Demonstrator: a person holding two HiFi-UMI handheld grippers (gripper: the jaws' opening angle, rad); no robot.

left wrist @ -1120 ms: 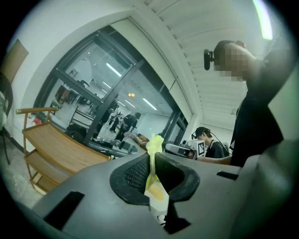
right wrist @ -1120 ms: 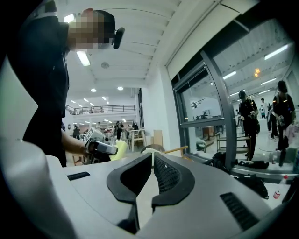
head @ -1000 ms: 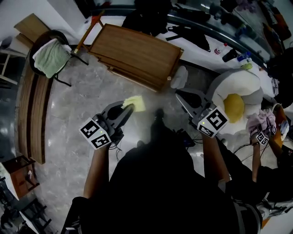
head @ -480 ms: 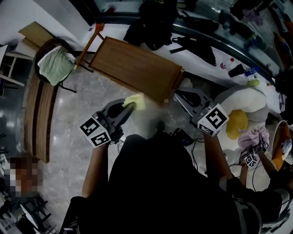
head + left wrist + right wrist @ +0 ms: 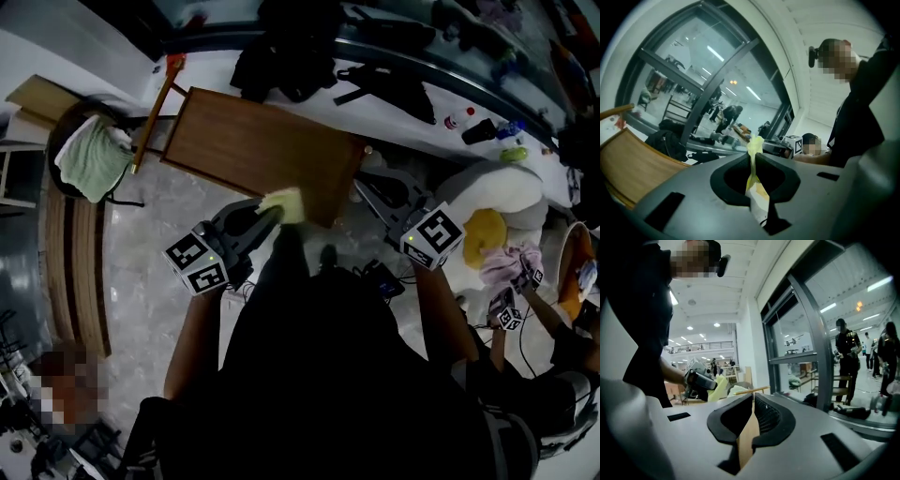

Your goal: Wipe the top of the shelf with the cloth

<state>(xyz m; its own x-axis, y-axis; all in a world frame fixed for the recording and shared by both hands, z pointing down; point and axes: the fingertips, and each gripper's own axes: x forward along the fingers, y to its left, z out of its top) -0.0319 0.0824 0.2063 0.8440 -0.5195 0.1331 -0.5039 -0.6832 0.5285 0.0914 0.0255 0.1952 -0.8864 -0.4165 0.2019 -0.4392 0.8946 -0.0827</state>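
Yellow cloth (image 5: pixel 284 204) now over wooden shelf (image 5: pixel 253 150) edge, pinched in left tongs (image 5: pixel 270 216); right tongs (image 5: pixel 362 186) closed.

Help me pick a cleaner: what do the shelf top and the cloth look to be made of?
Shelf: probably wood or a wood-look board; it is brown with streaky grain and a dull, even sheen. Cloth: thin soft fabric, pale yellow; it crumples and folds where the left gripper pinches it. Its weave is too small to tell.
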